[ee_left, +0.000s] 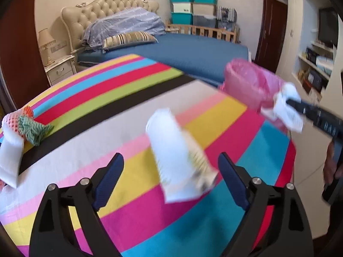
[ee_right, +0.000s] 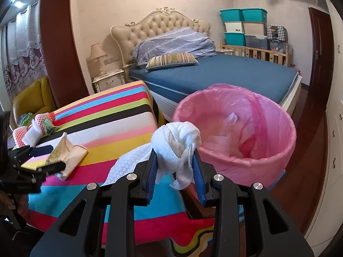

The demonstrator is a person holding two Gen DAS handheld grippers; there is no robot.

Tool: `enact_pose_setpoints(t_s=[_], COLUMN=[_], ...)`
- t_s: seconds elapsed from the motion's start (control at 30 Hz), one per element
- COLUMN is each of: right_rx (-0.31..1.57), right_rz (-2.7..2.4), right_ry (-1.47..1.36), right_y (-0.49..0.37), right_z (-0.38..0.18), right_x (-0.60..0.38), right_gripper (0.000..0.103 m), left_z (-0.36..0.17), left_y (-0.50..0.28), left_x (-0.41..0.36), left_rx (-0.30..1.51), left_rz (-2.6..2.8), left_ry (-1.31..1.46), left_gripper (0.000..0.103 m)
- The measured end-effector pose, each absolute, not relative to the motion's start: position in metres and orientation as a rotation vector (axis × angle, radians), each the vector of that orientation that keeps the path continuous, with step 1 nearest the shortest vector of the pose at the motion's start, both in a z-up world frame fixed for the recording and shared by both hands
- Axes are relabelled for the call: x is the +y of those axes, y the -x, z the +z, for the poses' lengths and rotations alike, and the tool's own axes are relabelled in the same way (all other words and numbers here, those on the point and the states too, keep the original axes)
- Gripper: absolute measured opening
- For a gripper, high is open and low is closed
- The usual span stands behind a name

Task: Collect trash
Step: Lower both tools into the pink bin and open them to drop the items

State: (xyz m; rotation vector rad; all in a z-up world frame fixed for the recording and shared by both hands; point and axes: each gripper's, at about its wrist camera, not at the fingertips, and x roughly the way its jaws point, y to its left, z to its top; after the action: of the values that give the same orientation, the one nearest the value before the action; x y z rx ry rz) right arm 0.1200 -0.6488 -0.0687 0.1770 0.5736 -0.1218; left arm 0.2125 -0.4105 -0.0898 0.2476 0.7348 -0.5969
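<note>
My right gripper (ee_right: pixel 174 156) is shut on a crumpled white paper towel (ee_right: pixel 178 143) and holds it just in front of the pink-lined trash bin (ee_right: pixel 276 147); it also shows in the left wrist view (ee_left: pixel 288 105). My left gripper (ee_left: pixel 171 171) is open, its jaws on either side of a white paper wrapper (ee_left: pixel 178 156) lying on the striped tablecloth (ee_left: pixel 107 98). The wrapper also shows in the right wrist view (ee_right: pixel 68 154). More trash lies at the table's far left: a pink foam net (ee_left: pixel 9 120), a green-white scrap (ee_left: pixel 32 128) and a white tissue (ee_left: pixel 9 156).
The bin (ee_left: pixel 248 83) stands on the floor off the table's right edge. Behind it is a bed with a blue sheet (ee_right: pixel 225 72), a nightstand (ee_right: pixel 109 81) and stacked storage boxes (ee_right: pixel 244 25). A yellow chair (ee_right: pixel 34 98) stands at the table's far left.
</note>
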Motion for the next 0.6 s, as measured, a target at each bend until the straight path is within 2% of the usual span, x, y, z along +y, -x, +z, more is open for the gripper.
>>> enact_pose_setpoints(t_s=[0.13, 0.17, 0.2, 0.23, 0.27, 0.6], right_rx=[0.586, 0.588, 0.589, 0.59, 0.592, 0.583], right_rz=[-0.113, -0.111, -0.107, -0.106, -0.104, -0.142], right_ry=[-0.183, -0.184, -0.183, -0.181, -0.178, -0.135], right_y=[-0.121, -0.12, -0.12, -0.12, -0.12, -0.118], right_z=[-0.075, -0.076, -0.077, -0.076, -0.076, -0.066], right_x=[-0.643, -0.641, -0.64, -0.638, -0.637, -0.648], right_gripper=[0.034, 0.034, 0.034, 0.034, 0.034, 0.034], left_z=[-0.101, -0.101, -0.101, -0.102, -0.104, -0.068], left_y=[-0.214, -0.215, -0.216, -0.218, -0.22, -0.218], left_x=[-0.416, -0.417, -0.419, -0.422, -0.425, -0.456], left_rx=[0.782, 0.781, 0.785, 0.801, 0.812, 0.69], left_rz=[-0.629, -0.629, -0.633, -0.638, -0.637, -0.69], left_ry=[-0.265, -0.258, -0.249, -0.247, -0.247, -0.216], left_gripper=[0.086, 0.08, 0.067, 0.059, 0.055, 0.052])
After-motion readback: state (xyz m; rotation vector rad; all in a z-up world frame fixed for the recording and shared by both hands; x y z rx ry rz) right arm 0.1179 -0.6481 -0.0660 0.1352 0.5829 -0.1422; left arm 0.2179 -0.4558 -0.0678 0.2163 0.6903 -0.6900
